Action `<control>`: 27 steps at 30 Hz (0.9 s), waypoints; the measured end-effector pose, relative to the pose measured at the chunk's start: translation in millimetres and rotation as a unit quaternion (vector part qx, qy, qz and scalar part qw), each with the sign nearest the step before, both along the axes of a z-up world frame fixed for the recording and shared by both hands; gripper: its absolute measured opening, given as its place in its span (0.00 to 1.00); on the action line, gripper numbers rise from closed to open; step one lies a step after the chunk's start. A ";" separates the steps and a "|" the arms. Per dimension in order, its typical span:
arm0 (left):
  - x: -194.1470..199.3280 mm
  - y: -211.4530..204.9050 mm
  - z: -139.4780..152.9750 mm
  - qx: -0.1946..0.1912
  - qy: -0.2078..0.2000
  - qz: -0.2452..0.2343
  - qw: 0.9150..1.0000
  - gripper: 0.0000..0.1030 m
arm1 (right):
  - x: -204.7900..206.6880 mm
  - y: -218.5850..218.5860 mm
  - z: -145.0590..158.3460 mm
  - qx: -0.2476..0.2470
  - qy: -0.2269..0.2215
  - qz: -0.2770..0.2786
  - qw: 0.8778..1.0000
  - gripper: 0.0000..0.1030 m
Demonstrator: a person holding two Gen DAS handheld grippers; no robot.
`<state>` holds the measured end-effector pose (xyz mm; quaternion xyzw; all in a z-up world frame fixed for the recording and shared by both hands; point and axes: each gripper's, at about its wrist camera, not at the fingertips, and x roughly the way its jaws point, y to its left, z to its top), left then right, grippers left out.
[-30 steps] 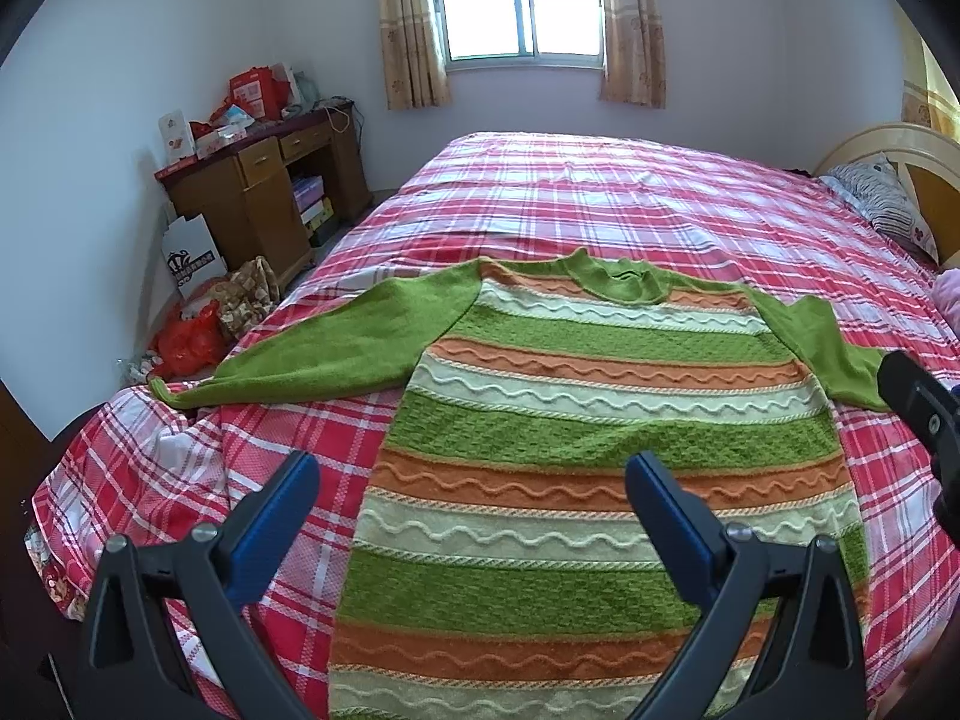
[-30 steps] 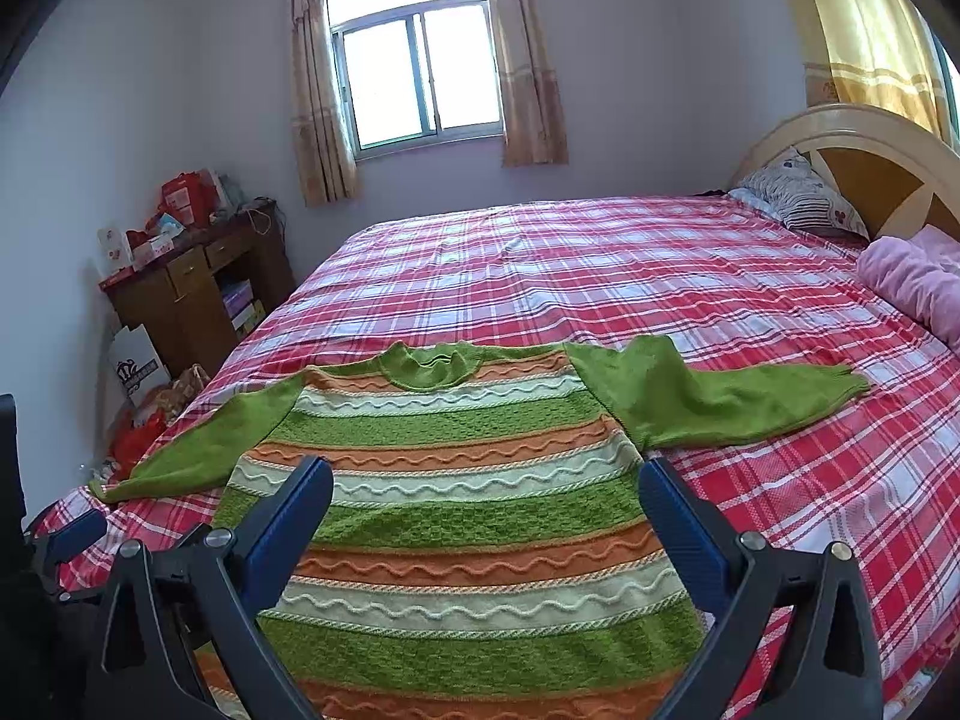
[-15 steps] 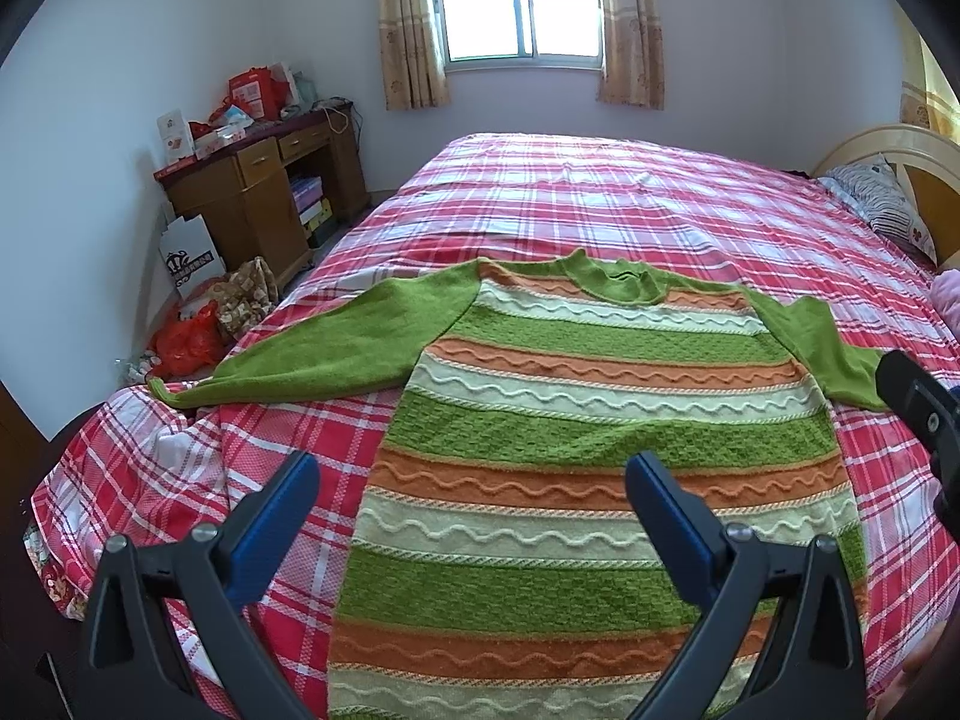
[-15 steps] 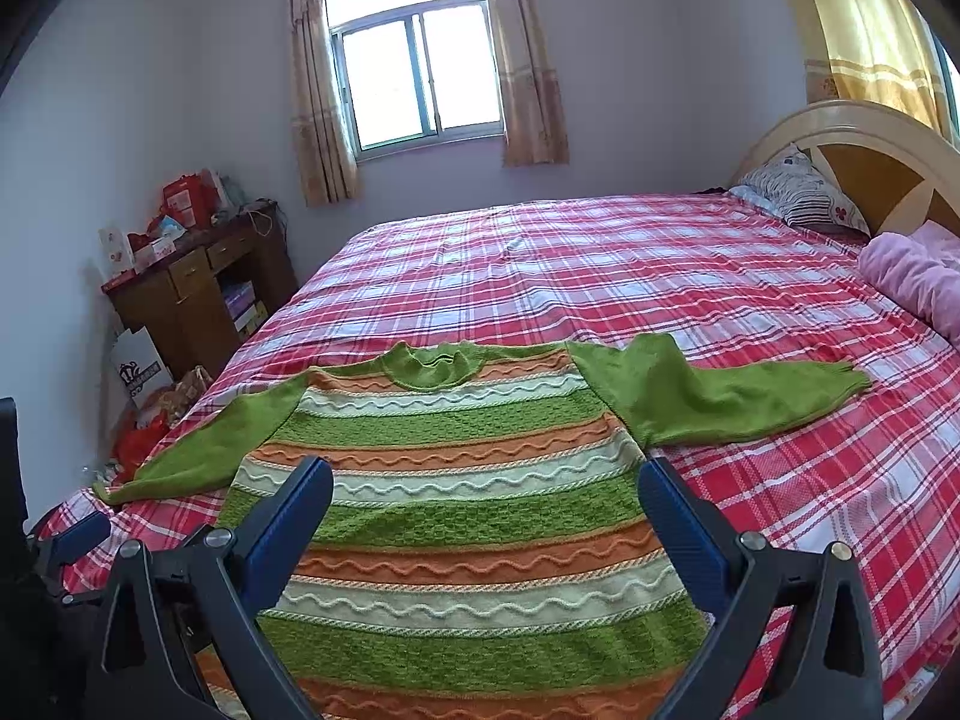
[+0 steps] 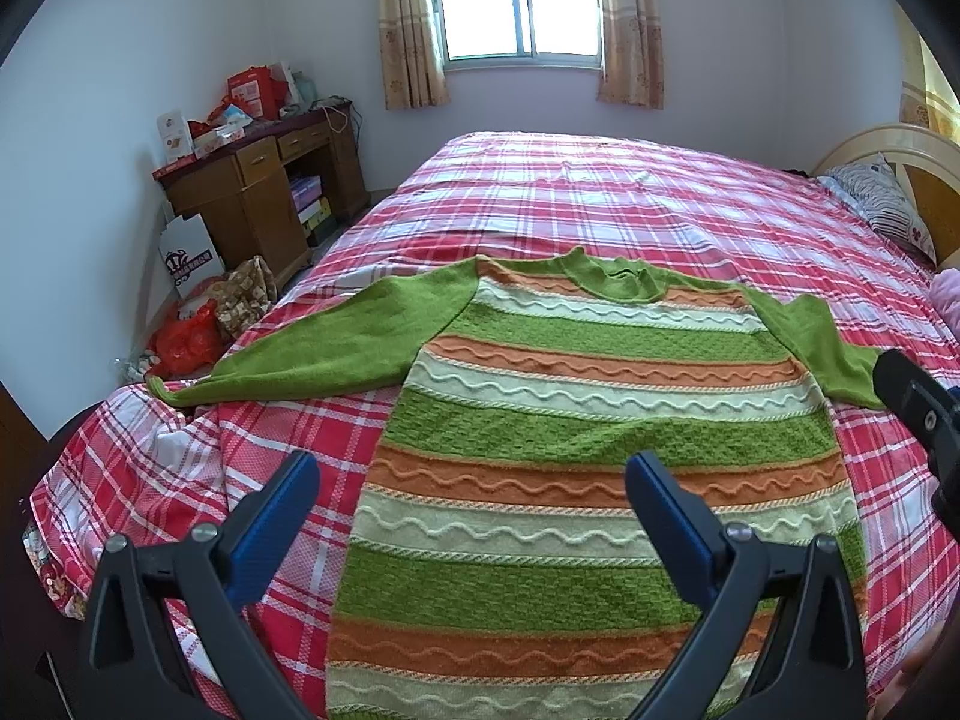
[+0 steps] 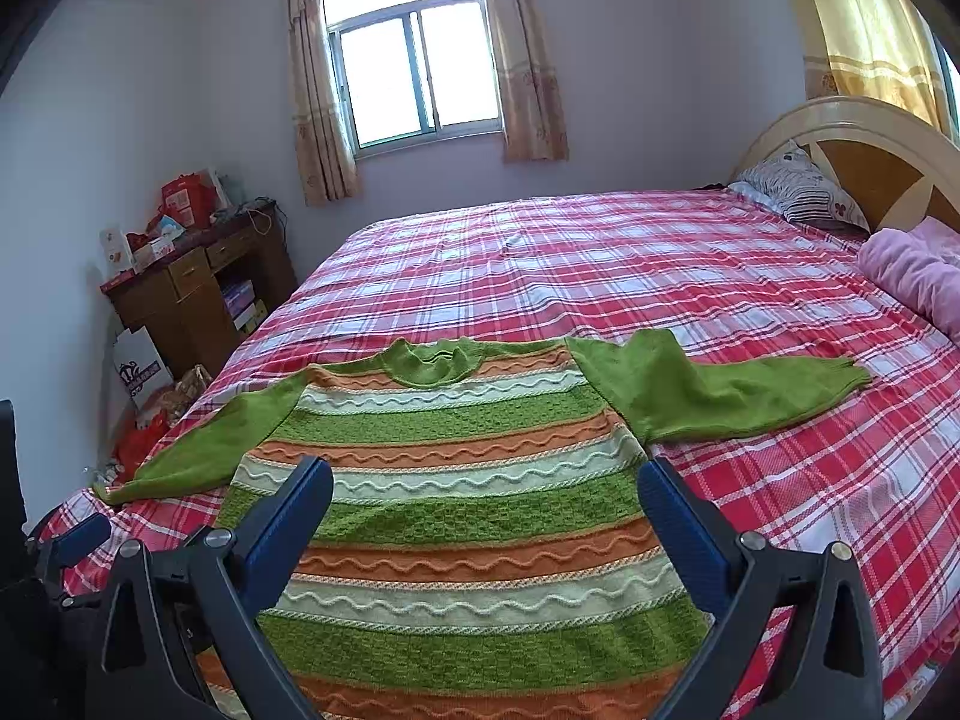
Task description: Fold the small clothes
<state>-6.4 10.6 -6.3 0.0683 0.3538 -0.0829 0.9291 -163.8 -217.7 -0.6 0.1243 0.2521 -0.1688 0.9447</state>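
A small knitted sweater (image 5: pixel 600 414) with green, orange and cream stripes lies flat on the bed, neck toward the window, both green sleeves spread out. It also shows in the right wrist view (image 6: pixel 456 480). My left gripper (image 5: pixel 471 480) is open and empty, held above the sweater's lower left part. My right gripper (image 6: pixel 486 492) is open and empty above the sweater's lower right part. The right gripper's dark tip shows at the right edge of the left wrist view (image 5: pixel 918 402). The left sleeve's cuff (image 5: pixel 162 387) lies near the bed's left edge.
The bed has a red plaid sheet (image 5: pixel 600 198). A wooden desk (image 5: pixel 258 192) with boxes and bags stands left of the bed. A headboard (image 6: pixel 864 150), a striped pillow (image 6: pixel 798 186) and a pink blanket (image 6: pixel 912 270) are at the right. A window (image 6: pixel 414 78) is at the far wall.
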 end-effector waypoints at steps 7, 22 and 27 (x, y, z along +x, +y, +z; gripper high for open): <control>0.2 -0.1 -0.7 0.001 0.000 -0.001 1.000 1.00 | 0.2 -1.1 0.3 -0.002 0.000 -0.001 1.000 0.99; 4.3 -7.6 -7.0 0.003 0.007 -0.005 1.000 1.00 | 6.8 -8.3 -6.5 0.005 0.012 -0.006 1.000 0.99; 3.5 -8.5 -6.9 -0.001 0.006 -0.006 1.000 1.00 | 7.9 -9.2 -8.6 0.006 0.017 -0.007 1.000 0.99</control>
